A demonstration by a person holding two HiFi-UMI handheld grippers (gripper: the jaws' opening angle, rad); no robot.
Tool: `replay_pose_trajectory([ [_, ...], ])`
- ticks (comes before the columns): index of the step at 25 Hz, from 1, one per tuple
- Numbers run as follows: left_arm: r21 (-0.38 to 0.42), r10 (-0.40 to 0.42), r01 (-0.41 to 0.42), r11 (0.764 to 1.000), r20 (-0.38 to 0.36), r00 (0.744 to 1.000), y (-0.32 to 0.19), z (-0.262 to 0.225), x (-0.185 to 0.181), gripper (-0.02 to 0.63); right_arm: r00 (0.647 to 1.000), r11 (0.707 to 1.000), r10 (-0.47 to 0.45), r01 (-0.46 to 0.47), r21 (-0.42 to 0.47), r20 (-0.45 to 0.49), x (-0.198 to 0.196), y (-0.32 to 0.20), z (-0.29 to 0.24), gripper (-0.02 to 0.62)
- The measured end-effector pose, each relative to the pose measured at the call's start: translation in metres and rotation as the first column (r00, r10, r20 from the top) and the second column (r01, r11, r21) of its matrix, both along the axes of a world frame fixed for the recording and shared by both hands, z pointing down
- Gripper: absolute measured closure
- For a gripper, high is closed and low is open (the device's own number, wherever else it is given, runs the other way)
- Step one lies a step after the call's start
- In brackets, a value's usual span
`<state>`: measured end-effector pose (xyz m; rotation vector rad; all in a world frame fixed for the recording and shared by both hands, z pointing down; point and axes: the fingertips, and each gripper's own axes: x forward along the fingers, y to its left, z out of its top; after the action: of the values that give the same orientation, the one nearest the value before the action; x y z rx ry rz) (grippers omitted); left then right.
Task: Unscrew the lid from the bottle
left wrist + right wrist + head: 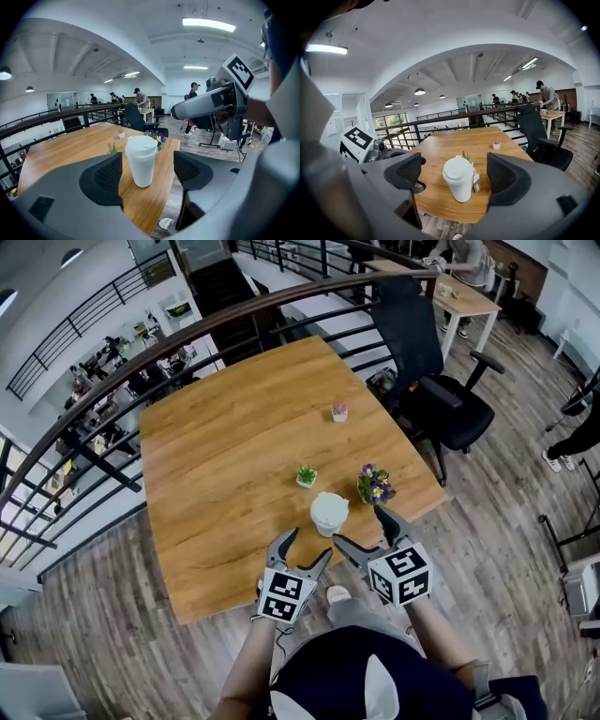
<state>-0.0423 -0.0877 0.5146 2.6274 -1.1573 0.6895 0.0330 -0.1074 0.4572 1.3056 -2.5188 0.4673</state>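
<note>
Looking down on a broad honey-brown wooden table (216,456), I hold my left gripper (307,549) and right gripper (364,529) at its near edge, jaws wide and empty. Just ahead stands the upright white lidded bottle (329,513), untouched.

The cup (459,183) hides most of the green plant (466,156) behind it; print on its tag (476,184) is illegible.

Grey left claw (309,543), right claw (359,525), marker cubes (286,596)
</note>
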Motion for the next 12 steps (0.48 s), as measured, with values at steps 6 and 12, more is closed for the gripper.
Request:
replay_pose_trajectory([
  [6,-0.028,-0.019,0.021,0.999,0.048,0.999,-0.021,0.03,0.003,0.278,0.997,0.997,-0.07,0.069,-0.022,-0.04,-0.01,-0.021,0.016,0.172],
  [12,-0.09,-0.03,0.036,0.995,0.072,0.997,-0.031,0.06,0.007,0.278,0.972,0.975,-0.213,0.204,-0.089,-0.098,-0.027,-0.033,0.04,0.169],
])
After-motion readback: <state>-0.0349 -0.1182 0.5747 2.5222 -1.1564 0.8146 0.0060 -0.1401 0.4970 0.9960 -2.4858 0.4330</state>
